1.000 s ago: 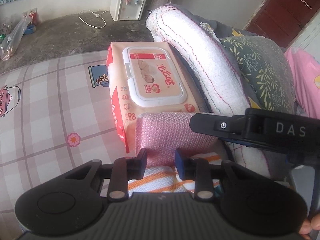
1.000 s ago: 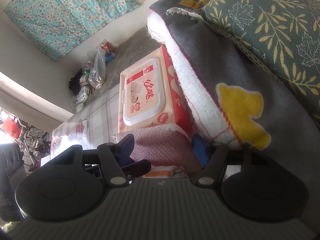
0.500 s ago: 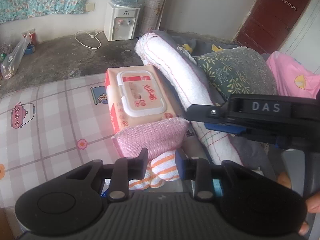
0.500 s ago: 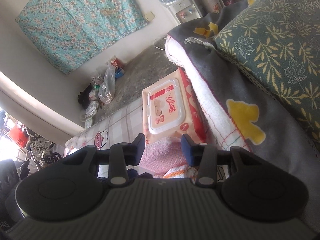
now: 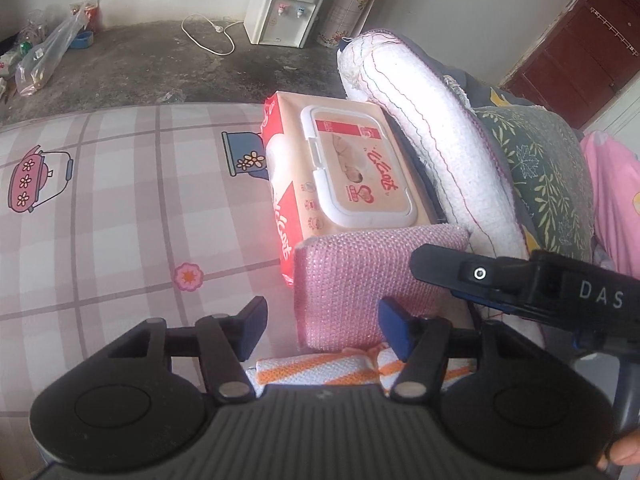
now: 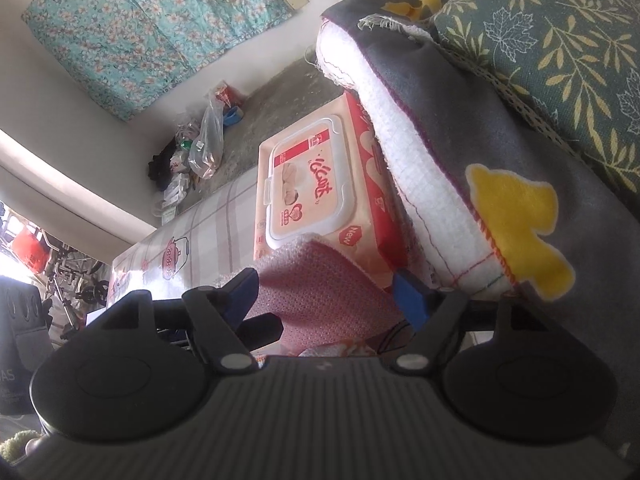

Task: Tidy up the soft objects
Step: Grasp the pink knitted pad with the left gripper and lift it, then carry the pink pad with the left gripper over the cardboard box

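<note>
A pink knitted sponge pad (image 5: pixel 360 280) lies on the checked tablecloth (image 5: pixel 100 240), its far edge against a pack of wet wipes (image 5: pixel 352 176). An orange-striped cloth (image 5: pixel 320 372) lies just in front of it. My left gripper (image 5: pixel 324 328) hangs over the pad's near edge, its jaws opening, the left finger clear of the pad. My right gripper (image 6: pixel 326 296) straddles the same pink pad (image 6: pixel 320 292), its jaws opening too. From the left wrist that right gripper (image 5: pixel 520 284) reaches in over the pad's right corner.
A rolled white towel (image 5: pixel 432 152), a grey blanket (image 6: pixel 460 120) and a green leaf-print pillow (image 5: pixel 540 168) are stacked to the right of the wipes. Pink fabric (image 5: pixel 616 200) lies further right. Beyond the table are a concrete floor and a water dispenser (image 5: pixel 284 12).
Both grippers drew back from the pink pad half a second ago and have come in close again. Both pairs of jaws stand wider than before.
</note>
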Action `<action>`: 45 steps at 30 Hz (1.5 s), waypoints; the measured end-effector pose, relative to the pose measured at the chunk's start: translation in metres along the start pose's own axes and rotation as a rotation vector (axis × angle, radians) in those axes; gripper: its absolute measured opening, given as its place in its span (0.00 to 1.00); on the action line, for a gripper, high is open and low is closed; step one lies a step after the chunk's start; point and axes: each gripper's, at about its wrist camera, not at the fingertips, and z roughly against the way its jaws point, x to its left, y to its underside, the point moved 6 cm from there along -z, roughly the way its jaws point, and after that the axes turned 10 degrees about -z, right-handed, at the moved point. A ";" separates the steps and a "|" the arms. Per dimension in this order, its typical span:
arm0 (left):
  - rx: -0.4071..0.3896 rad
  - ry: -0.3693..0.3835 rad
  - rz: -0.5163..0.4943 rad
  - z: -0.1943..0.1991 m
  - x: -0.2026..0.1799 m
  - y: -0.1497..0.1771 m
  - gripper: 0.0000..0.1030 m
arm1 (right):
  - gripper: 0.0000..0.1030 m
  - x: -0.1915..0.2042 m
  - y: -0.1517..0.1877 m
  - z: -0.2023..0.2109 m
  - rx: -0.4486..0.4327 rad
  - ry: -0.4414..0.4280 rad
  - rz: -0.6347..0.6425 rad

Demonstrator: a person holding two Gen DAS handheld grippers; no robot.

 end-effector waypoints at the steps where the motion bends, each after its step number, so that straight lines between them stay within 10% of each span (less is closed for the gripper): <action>1: -0.001 0.009 0.000 -0.001 -0.001 0.000 0.60 | 0.72 0.000 0.000 -0.003 0.005 -0.001 0.004; 13: -0.041 0.017 0.006 0.008 -0.012 -0.001 0.49 | 0.51 0.002 0.004 0.000 -0.024 -0.005 0.014; 28: -0.189 0.030 -0.025 0.113 -0.043 -0.004 0.48 | 0.46 0.041 0.005 0.086 -0.140 -0.085 0.013; 34: -0.199 0.107 -0.005 0.175 -0.051 0.020 0.35 | 0.34 0.076 0.042 0.132 -0.109 -0.198 0.004; 45: -0.244 0.033 0.045 0.267 -0.028 0.087 0.35 | 0.36 0.144 0.127 0.207 -0.116 -0.265 0.105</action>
